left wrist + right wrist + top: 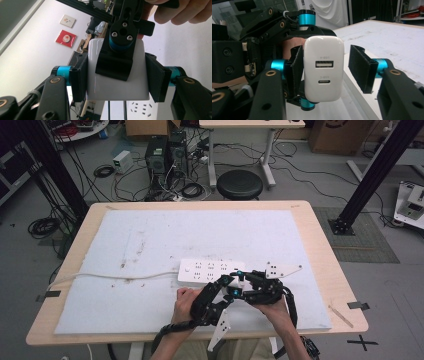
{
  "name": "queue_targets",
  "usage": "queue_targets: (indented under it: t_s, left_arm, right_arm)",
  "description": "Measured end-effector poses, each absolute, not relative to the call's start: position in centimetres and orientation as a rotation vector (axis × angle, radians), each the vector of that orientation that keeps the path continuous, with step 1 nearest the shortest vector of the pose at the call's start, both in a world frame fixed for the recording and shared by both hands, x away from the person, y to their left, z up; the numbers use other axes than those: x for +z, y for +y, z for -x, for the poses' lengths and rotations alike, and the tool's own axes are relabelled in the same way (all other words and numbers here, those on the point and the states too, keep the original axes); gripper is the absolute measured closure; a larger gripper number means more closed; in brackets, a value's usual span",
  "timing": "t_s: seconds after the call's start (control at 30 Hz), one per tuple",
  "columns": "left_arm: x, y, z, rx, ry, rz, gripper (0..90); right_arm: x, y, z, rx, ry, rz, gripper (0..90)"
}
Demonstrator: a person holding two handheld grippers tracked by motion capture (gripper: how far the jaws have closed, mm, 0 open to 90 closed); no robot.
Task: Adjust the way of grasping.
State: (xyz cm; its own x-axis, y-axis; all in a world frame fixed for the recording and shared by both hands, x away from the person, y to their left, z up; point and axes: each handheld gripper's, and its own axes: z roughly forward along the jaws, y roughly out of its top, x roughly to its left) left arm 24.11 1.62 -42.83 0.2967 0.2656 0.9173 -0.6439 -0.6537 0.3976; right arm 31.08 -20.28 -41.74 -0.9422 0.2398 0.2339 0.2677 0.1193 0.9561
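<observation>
Clearly the left gripper (117, 82) pinches the charger (323, 68) by its flat sides, above the power strip (210, 271). Right gripper (325, 72) stands spread around it, one pad apart. Light, stiff, glossy and slippery, I think; grip the flat sides.

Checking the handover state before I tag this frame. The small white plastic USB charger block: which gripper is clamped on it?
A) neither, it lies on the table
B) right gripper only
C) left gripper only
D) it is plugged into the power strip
C: the left gripper has both pads pressed on the small white plastic USB charger block, while one pad of the right gripper stands apart from it.
</observation>
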Motion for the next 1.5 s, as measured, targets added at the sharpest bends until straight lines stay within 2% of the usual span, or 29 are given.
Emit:
queue_targets:
  t_s: [0.47, 1.27, 1.5]
  left_arm:
    - [-42.9, 1.51, -24.11, 1.472, -0.356, -1.783, 42.5]
    - [-42.95, 1.56, -24.33, 1.436, -0.336, -1.823, 41.8]
    - [-42.99, 1.69, -24.67, 1.362, -0.28, -1.87, 31.2]
  right_arm:
    - [-41.76, -20.14, -31.08, -1.988, -2.348, 0.468, 60.7]
    - [-41.86, -20.05, -31.24, -1.93, -2.342, 0.517, 63.0]
    - [-41.92, -20.14, -31.39, -1.942, -2.334, 0.533, 63.0]
